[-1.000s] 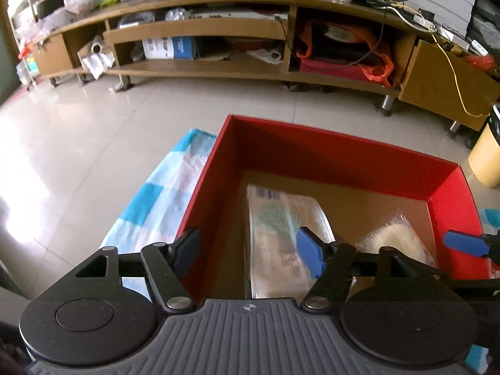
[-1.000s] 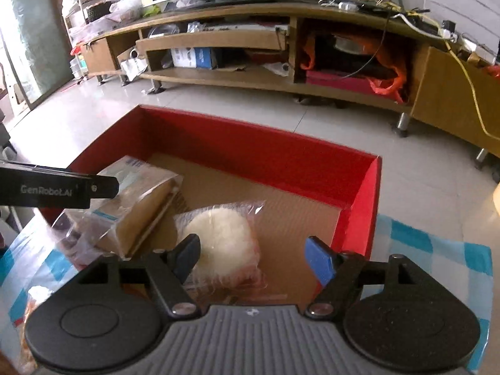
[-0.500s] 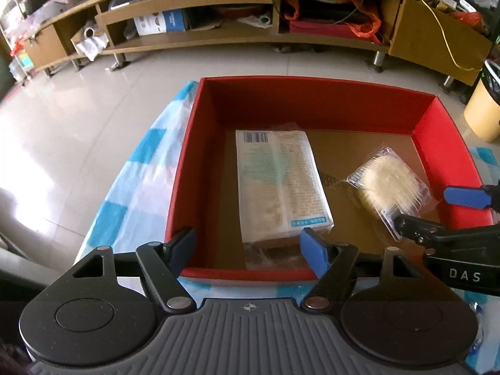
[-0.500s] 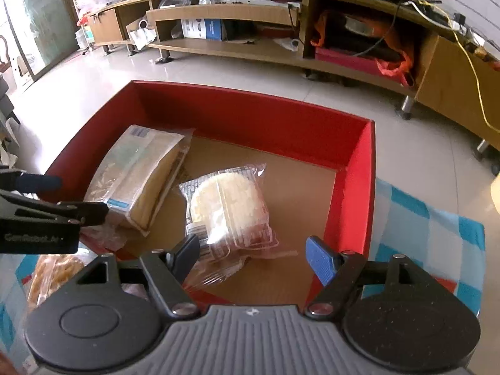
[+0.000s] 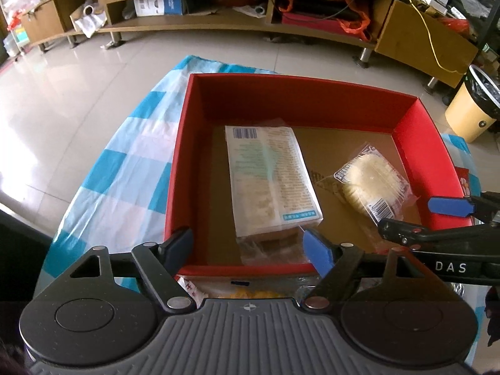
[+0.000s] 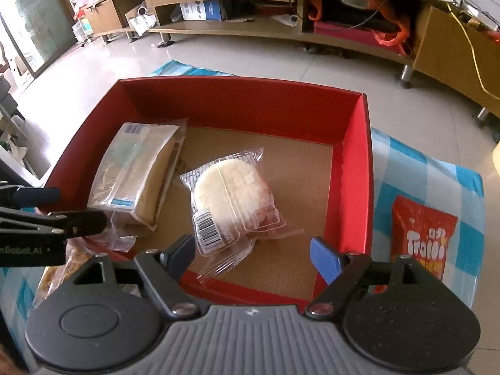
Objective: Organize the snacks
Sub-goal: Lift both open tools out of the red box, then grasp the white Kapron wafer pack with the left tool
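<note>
A red box [image 5: 293, 93] [image 6: 359, 162] stands on a blue-and-white checked cloth. Inside lie a flat rectangular cracker pack [image 5: 268, 181] [image 6: 137, 168] at the left and a round pale cake in clear wrap [image 5: 372, 181] [image 6: 231, 200] at the right. My left gripper [image 5: 250, 248] is open and empty above the box's near edge. My right gripper [image 6: 253, 254] is open and empty above the near right part of the box. A red snack bag [image 6: 422, 234] lies on the cloth right of the box. A yellowish snack pack [image 5: 250, 292] lies under the left gripper, mostly hidden.
The checked cloth [image 5: 125, 168] covers a small table with tiled floor around it. A long wooden TV cabinet [image 5: 218, 9] runs along the back. A yellow bin [image 5: 472, 109] stands at the right on the floor.
Both grippers have pulled back and risen away from the box, open and empty. The whole box, the cloth and the red snack bag have come into view.
</note>
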Tool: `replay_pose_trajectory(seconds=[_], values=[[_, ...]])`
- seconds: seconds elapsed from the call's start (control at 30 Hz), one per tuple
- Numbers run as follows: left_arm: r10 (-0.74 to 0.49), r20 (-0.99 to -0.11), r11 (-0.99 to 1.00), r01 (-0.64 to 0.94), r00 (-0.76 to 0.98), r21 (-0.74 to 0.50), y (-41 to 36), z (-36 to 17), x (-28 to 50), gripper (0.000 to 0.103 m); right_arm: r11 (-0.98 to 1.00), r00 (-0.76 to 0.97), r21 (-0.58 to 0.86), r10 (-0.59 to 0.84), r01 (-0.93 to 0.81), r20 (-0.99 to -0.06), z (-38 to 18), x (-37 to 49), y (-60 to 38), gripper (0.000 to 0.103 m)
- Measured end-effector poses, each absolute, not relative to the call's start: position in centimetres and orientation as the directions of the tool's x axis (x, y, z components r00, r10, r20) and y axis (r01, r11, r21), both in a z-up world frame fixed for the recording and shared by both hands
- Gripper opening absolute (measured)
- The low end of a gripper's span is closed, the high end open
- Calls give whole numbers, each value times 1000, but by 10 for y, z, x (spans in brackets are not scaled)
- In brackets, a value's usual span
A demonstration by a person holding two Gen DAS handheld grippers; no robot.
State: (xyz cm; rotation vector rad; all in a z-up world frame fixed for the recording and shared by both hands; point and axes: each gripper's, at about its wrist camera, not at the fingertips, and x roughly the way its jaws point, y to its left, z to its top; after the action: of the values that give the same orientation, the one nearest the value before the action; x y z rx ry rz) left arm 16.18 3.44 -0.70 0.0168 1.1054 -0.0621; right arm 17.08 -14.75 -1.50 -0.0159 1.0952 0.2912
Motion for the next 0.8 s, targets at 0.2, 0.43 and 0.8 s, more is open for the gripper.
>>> replay_pose_trajectory(seconds=[0.2, 0.43, 0.8], values=[[-38, -873, 999, 31, 487, -27, 36, -3, 156, 84, 969, 479, 106, 203, -222, -854, -5, 159, -151, 81], [-74, -848, 996, -10, 526, -93, 52, 20, 128, 87, 957, 543, 77, 223, -279, -809, 21, 132, -158, 85], [-90, -906, 995, -6, 415, -101, 69, 4, 39, 92, 934, 539, 68, 261, -351, -801, 25, 84, -165, 85]])
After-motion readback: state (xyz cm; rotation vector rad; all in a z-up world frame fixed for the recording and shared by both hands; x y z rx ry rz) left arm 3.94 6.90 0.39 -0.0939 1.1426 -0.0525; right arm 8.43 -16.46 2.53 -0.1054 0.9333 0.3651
